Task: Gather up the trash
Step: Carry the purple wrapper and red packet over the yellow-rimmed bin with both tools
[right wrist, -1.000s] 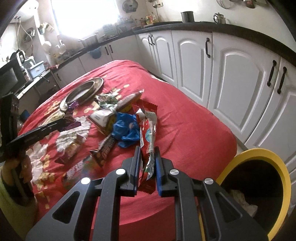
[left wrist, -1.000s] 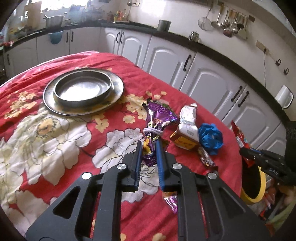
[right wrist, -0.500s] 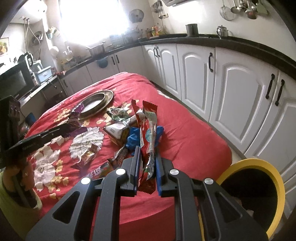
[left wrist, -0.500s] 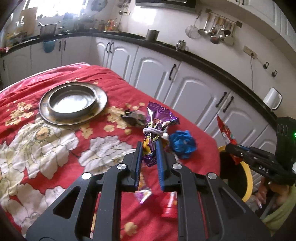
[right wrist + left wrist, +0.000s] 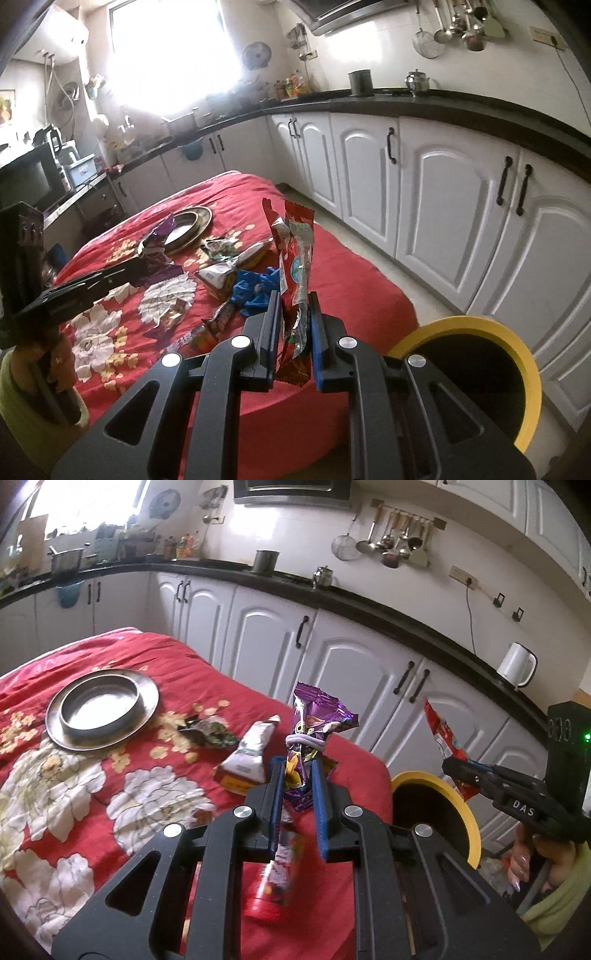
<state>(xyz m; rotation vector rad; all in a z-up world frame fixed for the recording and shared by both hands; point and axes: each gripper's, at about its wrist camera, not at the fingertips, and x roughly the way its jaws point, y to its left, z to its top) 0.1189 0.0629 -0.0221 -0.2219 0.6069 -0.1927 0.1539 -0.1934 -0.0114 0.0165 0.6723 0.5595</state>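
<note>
looking along our left hand-held gripper (image 5: pixel 298 775), we see a crinkled purple snack wrapper (image 5: pixel 314 720) with a pale band round its middle, standing upright above the red flowered table (image 5: pixel 74 775); the blue pads are clamped on its lower end. the yellow-rimmed bin (image 5: pixel 469 823) sits just past the table's edge. from the right wrist, our right hand-held gripper (image 5: pixel 293 325) is clamped on a long red wrapper (image 5: pixel 295 251), held upright, with the bin (image 5: pixel 524 369) low to the right and more wrappers lying on the table.
</note>
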